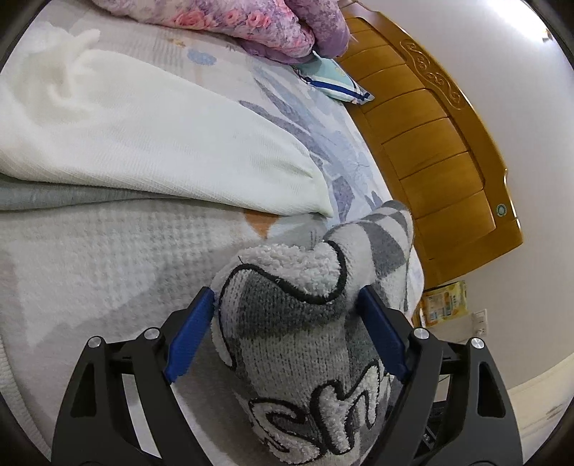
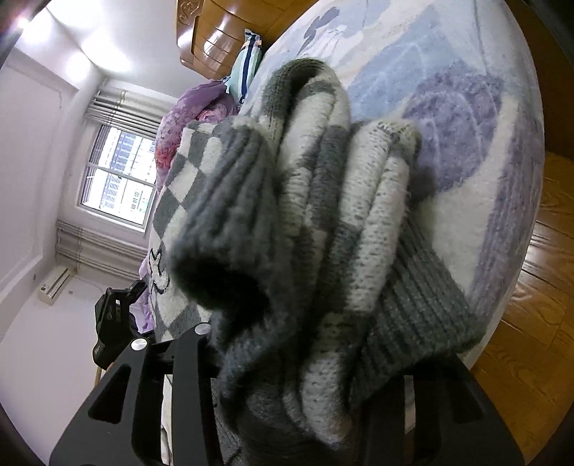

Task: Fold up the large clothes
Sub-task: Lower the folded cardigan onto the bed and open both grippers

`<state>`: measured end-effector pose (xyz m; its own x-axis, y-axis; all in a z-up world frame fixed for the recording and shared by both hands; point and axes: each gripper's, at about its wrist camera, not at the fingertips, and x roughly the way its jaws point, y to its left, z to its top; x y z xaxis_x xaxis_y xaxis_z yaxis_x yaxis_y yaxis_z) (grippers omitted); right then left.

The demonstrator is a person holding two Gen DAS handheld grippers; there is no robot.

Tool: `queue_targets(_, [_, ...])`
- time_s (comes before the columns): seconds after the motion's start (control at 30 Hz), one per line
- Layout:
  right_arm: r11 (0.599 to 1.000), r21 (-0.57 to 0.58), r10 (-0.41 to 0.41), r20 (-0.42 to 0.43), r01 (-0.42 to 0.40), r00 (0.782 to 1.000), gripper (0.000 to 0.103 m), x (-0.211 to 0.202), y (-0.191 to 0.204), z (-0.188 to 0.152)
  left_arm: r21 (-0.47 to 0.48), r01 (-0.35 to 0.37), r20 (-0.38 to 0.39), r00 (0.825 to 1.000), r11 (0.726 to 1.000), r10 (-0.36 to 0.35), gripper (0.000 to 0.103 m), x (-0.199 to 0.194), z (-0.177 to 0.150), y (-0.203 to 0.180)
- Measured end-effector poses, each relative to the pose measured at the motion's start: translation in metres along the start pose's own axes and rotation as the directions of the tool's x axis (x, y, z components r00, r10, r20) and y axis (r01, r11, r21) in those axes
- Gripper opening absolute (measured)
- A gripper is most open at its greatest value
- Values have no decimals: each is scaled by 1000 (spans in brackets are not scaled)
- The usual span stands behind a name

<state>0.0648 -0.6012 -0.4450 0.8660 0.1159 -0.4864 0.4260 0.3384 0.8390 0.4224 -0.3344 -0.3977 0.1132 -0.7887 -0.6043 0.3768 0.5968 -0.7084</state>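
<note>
A grey-and-white checked knit sweater [image 1: 287,340] with black outlined lettering is bunched into a thick roll between the blue pads [image 1: 186,340] of my left gripper [image 1: 283,294]. Both pads rest against its sides, just above the bed. In the right wrist view the same sweater [image 2: 323,179] lies in folded layers, its ribbed grey hem toward the camera, draped over my right gripper [image 2: 308,344]. The cloth hides that gripper's fingertips, so I cannot tell how its jaws stand. The left gripper's black body [image 2: 114,322] shows at the lower left of that view.
A white knit garment [image 1: 161,143] and a grey one [image 1: 53,199] lie on a white waffle blanket [image 1: 89,258]. The floral bed sheet [image 2: 448,89] spreads beyond. A pink-purple quilt [image 1: 251,21] and a pillow [image 1: 333,79] lie by the wooden headboard [image 1: 430,143]. Wood floor [image 2: 538,322] borders the bed.
</note>
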Motion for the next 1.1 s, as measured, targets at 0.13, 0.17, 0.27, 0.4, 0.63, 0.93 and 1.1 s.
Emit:
queue_targets(0.13, [999, -10, -45, 3, 45, 999, 47, 1, 0, 1, 41, -35, -12, 999, 999, 35, 84, -4, -4, -5])
queue_targets(0.17, [998, -9, -60, 0, 60, 998, 49, 1, 1, 1, 50, -52, -9, 999, 997, 53, 86, -7, -6, -6])
queue_targets(0.27, [996, -9, -88, -13, 88, 996, 55, 3, 5, 1, 83, -100, -2, 995, 992, 100, 88, -13, -10, -9])
queue_targets(0.4, [994, -14, -108, -30, 108, 994, 58, 1, 13, 1, 100, -129, 3, 992, 987, 130, 90, -21, -17, -11])
queue_targets(0.63, [987, -29, -162, -33, 161, 986, 62, -7, 26, -5, 160, -195, 2, 980, 968, 198, 91, -38, -36, -20])
queue_targets(0.93, [969, -74, -237, -9, 236, 971, 67, -30, 48, -22, 280, -294, 49, 955, 914, 292, 91, -85, -80, -46])
queue_targets(1.1, [948, -126, -295, -7, 292, 955, 68, -44, 64, -37, 322, -358, 88, 933, 876, 349, 91, -112, -100, -59])
